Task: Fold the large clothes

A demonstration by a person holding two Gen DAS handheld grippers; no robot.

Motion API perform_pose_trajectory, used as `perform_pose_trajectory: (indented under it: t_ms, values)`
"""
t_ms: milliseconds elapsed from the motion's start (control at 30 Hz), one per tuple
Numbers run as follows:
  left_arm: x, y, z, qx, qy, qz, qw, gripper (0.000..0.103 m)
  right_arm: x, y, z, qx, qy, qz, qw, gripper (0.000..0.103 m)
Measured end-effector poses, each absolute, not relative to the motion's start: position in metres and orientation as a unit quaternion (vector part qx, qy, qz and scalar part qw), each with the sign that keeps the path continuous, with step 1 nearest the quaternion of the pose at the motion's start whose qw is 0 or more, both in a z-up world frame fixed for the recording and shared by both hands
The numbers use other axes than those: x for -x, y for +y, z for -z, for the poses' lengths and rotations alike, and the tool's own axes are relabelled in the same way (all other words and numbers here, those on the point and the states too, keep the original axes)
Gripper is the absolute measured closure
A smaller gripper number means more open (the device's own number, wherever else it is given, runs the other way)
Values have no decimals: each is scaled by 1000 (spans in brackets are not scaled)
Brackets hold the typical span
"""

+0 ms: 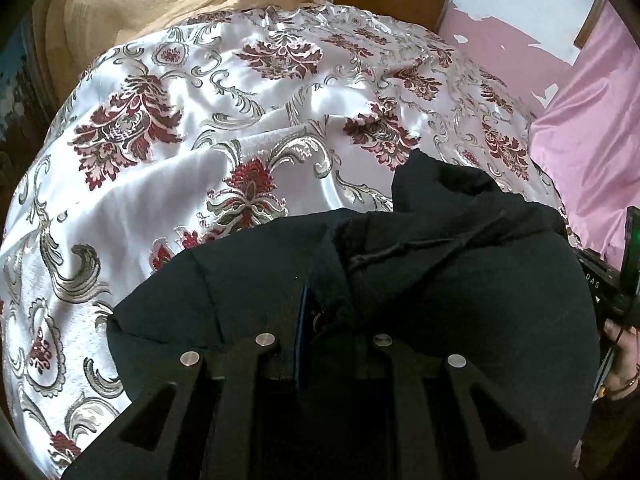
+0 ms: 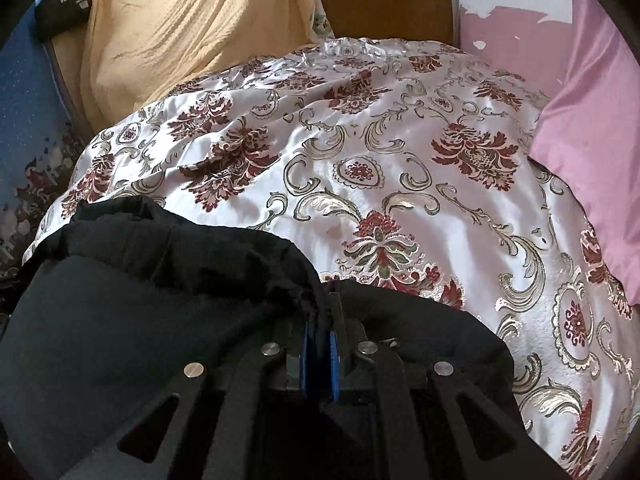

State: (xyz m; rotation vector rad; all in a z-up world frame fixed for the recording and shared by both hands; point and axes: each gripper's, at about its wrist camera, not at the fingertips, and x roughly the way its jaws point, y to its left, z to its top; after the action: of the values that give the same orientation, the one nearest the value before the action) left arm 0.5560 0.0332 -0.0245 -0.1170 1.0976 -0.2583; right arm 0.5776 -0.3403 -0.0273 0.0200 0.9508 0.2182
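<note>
Left wrist view: the left gripper point(image 1: 316, 320) is seen clamped together on a bunched fold of the black garment point(image 1: 460, 280), cloth being pinched between its blue-edged fingers.
Right wrist view: the right gripper point(image 2: 320, 328) is seen closed on a gathered edge of the same garment, a thin strip of dark cloth being held between its blue pads point(image 2: 307, 356).
Garment position: the dark cloth is draped over and just ahead of both tongs, spread between them, with the floral satin bedspread point(image 1: 240, 120) lying beyond and beneath it.
Handling: the garment is judged soft, thick and fairly heavy, fleece-like, so sag between the two grips is to be expected; it is not fragile. The glossy bedspread is judged slippery, so sliding of the cloth when laid down may be expected.
Where to hold: seams, hem or a corded edge point(image 1: 400, 250) ahead of the left tongs are judged the firmest places, since a single loose layer could slip out.
Surroundings: a pink pillow point(image 1: 592, 128) is seen to the right of the tongs, a yellow blanket point(image 2: 180, 28) ahead and to the left.
Writing: the letters "DAS" are read on the other handset point(image 1: 612, 280) at the right; more cannot be made out.
</note>
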Motion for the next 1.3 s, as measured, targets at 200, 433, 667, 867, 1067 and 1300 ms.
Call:
perform_pose_trajectory:
  t_ms: [200,433,667,867,1067,1300]
  values:
    - [-556,36,14,68,518,125,843,86,-575,-342,24,-16,445,-102,890,91]
    - [-543,38,-17,78,478,100,869,42,-561,-352,1,-13,402,-76,912,51]
    - [-504,24,-58,59,418,122,898,29,-508,-335,-47,38,317,-102,942,24]
    - [-457,-21,-29,20,412,183,892,22,-466,-311,-28,55,320,-164,932,23]
    - [-470,-58,-6,-58,338,134,930,22,-487,-293,1,100,299,-130,940,24]
    - [-532,-50,20,-26,350,106,930,22,-541,-290,23,83,320,-102,938,24]
